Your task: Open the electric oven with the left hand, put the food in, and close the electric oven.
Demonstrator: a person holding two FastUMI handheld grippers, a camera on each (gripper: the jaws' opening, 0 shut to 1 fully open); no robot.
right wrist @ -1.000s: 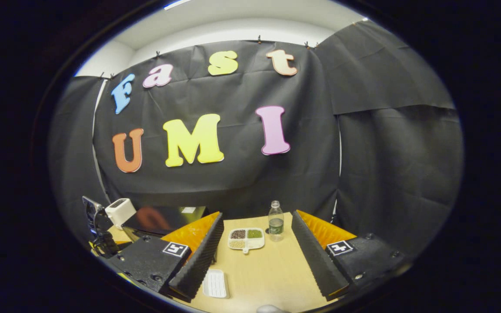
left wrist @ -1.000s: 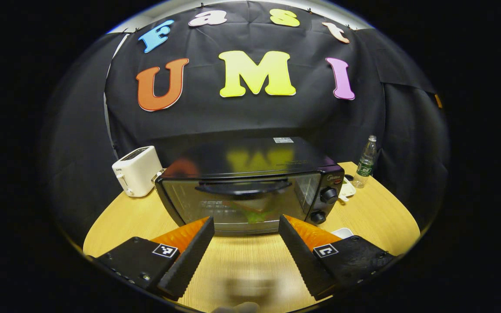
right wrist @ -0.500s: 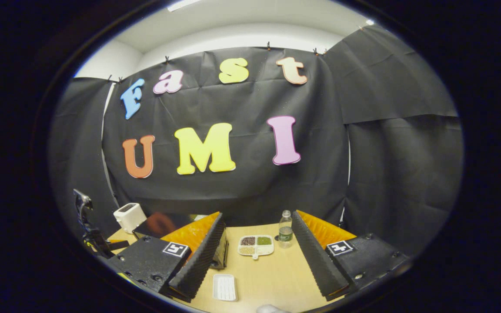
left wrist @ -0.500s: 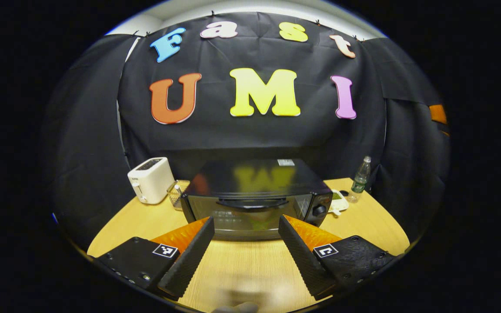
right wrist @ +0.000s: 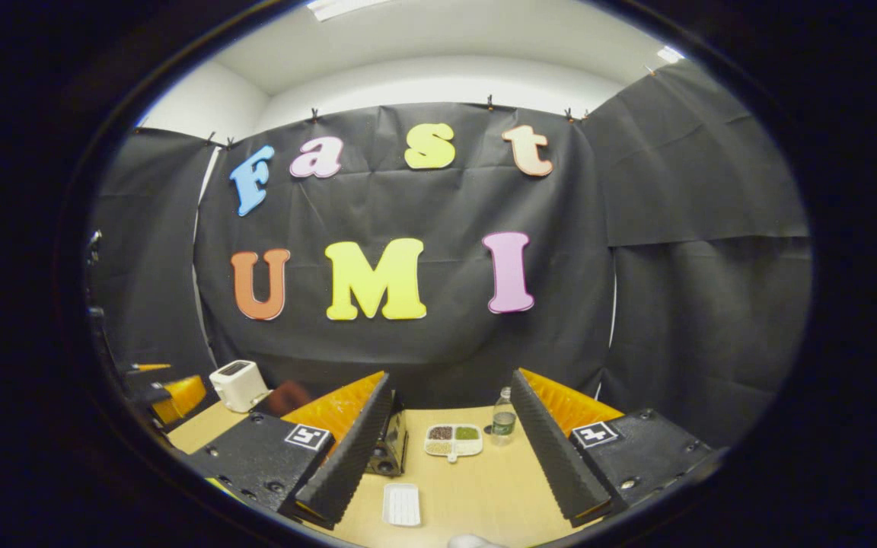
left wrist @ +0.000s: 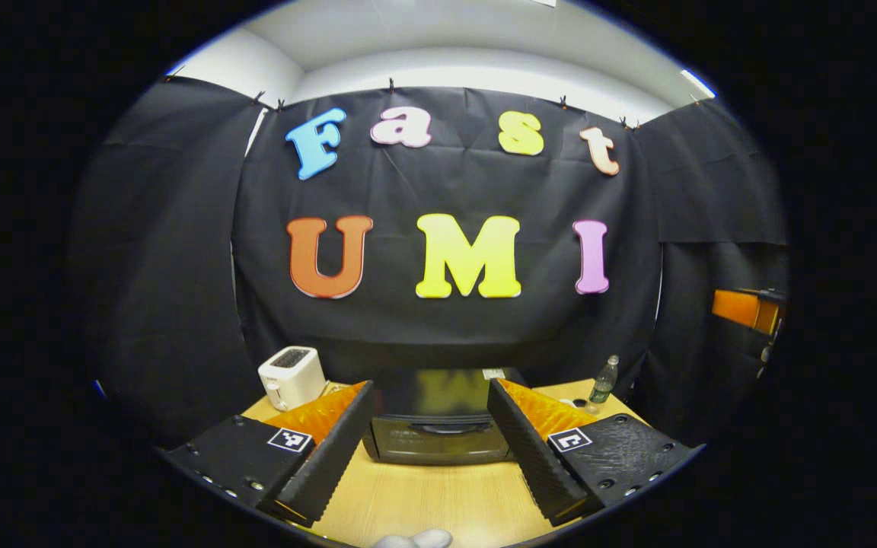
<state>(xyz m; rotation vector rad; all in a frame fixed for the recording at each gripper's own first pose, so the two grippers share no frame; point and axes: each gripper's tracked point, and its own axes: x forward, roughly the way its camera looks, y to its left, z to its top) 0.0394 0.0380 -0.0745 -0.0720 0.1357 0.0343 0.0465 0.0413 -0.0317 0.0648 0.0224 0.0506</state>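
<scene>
A: On the round light-wood table, left gripper view: black boxy electric oven sits between the fingers of the left gripper, well apart from them. Door up and closed, curved dark handle across the glass.

B: Left gripper state?

A: Spread wide, holding nothing. Ribbed black pads with orange backing.

B: Right one?

A: Right gripper same build, also parted and empty, above the table.

B: Food?

A: Behind the oven's glass door, too dark to tell. Right gripper view has a white divided dish with dark, green and pale fillings on the table, just beside a clear plastic bottle with green label. Flat white ribbed tray lies nearer the camera.

B: Anything else?

A: White boxy plastic toaster left of the oven. In the right gripper view only the oven's knob end shows; the rest is hidden by the left finger. The far-left edge there is dark and unclear.
</scene>
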